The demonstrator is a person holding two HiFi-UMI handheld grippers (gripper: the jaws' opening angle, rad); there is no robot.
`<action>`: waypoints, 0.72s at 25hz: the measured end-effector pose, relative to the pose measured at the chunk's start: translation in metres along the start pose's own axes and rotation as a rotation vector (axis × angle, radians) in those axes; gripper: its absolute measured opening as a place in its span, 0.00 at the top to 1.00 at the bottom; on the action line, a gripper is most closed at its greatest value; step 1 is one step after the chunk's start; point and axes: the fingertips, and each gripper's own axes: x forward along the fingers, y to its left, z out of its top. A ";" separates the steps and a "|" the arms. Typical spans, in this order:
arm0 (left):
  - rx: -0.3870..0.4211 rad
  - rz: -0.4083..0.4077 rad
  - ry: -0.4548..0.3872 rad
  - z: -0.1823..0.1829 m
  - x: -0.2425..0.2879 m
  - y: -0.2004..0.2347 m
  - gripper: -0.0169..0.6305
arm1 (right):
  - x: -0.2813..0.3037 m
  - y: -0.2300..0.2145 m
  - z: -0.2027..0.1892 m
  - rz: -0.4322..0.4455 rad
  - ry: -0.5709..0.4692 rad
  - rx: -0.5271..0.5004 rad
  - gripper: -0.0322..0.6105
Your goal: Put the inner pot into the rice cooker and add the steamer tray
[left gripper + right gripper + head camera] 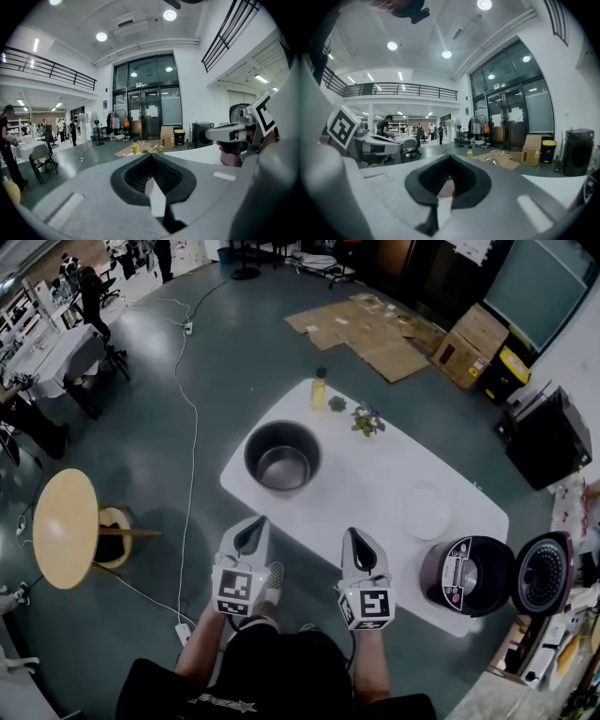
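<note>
White table in a big hall, both grippers closed and empty at its near edge

Head view: on the table [375, 474] the inner pot [282, 456] stands well apart from the open rice cooker [469, 576], and a white round tray [427, 510] lies near the cooker; left gripper [253, 526] and right gripper [357, 538] are side by side, held almost level. Left gripper view: jaws together, nothing inside. Right gripper view: jaws together too. I think both should open first, then take the pot rim on opposite sides and lift evenly
</note>
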 end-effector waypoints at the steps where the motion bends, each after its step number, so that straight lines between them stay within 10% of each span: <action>1: -0.002 -0.002 0.008 -0.001 0.007 0.006 0.96 | 0.010 0.000 0.000 0.001 0.007 0.004 0.95; 18: -0.069 -0.066 0.135 -0.047 0.101 0.084 0.96 | 0.137 -0.004 -0.045 -0.018 0.156 0.061 0.95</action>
